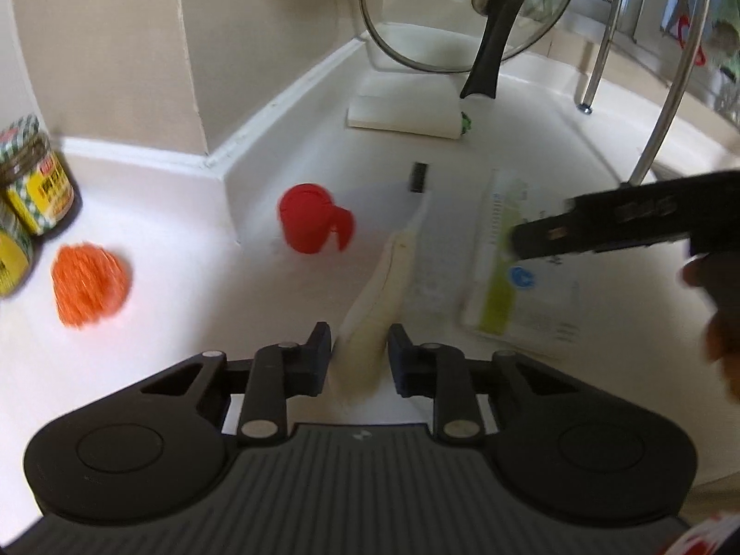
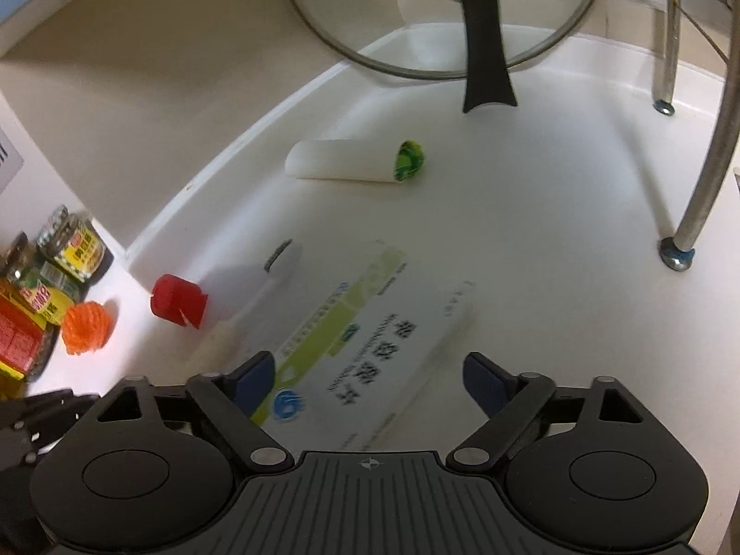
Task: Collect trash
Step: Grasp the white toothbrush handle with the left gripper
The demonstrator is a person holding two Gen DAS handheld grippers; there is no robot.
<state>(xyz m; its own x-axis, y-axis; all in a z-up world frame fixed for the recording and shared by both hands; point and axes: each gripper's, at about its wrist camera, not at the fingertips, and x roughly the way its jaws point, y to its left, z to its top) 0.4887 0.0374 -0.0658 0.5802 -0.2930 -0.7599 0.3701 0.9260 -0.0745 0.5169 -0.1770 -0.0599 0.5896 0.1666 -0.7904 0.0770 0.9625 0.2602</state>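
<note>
gripping: left gripper (image 1: pixel 360 356) had its jaws nearly together on the pale handle of a brush (image 1: pixel 370 319); the handle filled the gap between the pads, though blur hid whether both pads pressed on it.
brush: it lay on the white bench (image 1: pixel 162 347), handle toward the camera and its dark bristle head (image 1: pixel 418 176) pointing toward the back wall.
right gripper: right gripper (image 2: pixel 365 381) stood with jaws spread wide, straddling the near end of a box (image 2: pixel 365 347); its left pad sat right at the box's green edge, its right pad was clear of it, so nothing was clamped.
box: white carton with a green stripe and a blue round mark, lying flat and slantwise on the bench, just right of the brush.
red cap: red cap (image 1: pixel 310 219) lay on its side near the step in the bench edge, left of the brush head.
orange scrubber: scrubber (image 1: pixel 90 284) sat on the bench, well left of the brush, beside the jars (image 1: pixel 34 185).
roll: white roll (image 2: pixel 342 160) with a green end lay farther back, apart from the box.
lid: glass lid (image 2: pixel 416 23) with a black handle leaned upright at the back wall.
rack legs: metal legs (image 2: pixel 693 212) stood on the bench at the right.
person: part of a hand (image 1: pixel 721 323) showed at the right edge of the left view, behind the right gripper.
</note>
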